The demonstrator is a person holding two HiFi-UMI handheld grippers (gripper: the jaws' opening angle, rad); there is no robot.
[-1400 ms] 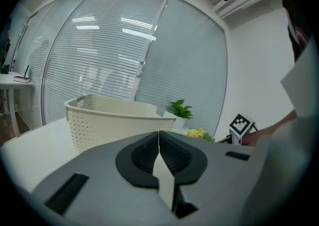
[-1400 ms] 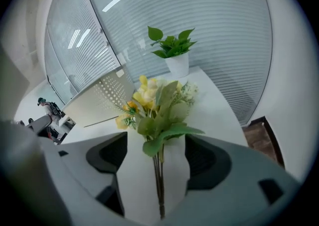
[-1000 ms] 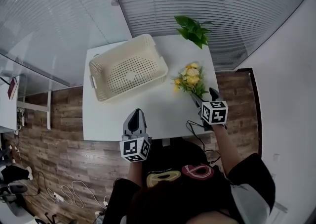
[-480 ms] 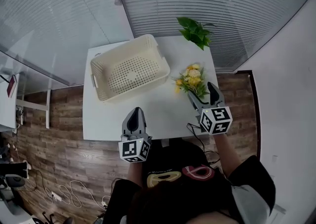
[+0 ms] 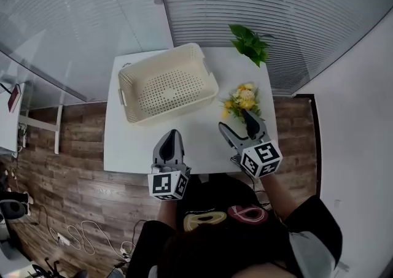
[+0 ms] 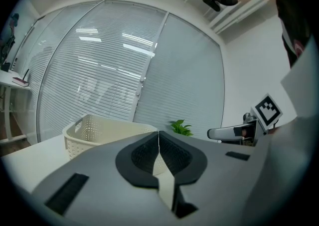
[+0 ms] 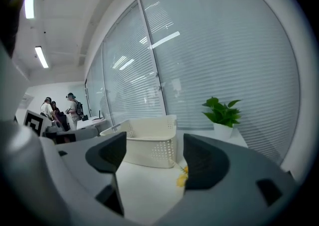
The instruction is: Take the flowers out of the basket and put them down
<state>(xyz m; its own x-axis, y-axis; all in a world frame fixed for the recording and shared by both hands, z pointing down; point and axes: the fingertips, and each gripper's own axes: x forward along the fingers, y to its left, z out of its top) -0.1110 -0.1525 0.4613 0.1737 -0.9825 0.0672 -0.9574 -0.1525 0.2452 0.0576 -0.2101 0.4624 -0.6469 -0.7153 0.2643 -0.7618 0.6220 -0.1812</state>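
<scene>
A bunch of yellow and cream flowers (image 5: 241, 100) lies on the white table (image 5: 141, 142), to the right of the empty cream perforated basket (image 5: 166, 83). My right gripper (image 5: 236, 122) stands open just below the flowers, apart from them, nothing between its jaws. In the right gripper view only a few yellow blooms (image 7: 181, 176) show past the right jaw, with the basket (image 7: 147, 140) behind. My left gripper (image 5: 170, 148) hangs shut and empty over the table's near edge. The left gripper view shows the basket (image 6: 99, 131) beyond its closed jaws.
A potted green plant (image 5: 250, 44) stands at the table's far right corner. Glass walls with blinds (image 5: 258, 0) run behind the table. Wooden floor (image 5: 61, 185) with cables lies to the left. People stand far off in the right gripper view (image 7: 75, 106).
My right gripper has let go of the flowers, opened, and drawn back toward me and slightly left. The flowers stay on the table. The left gripper has hardly moved.
</scene>
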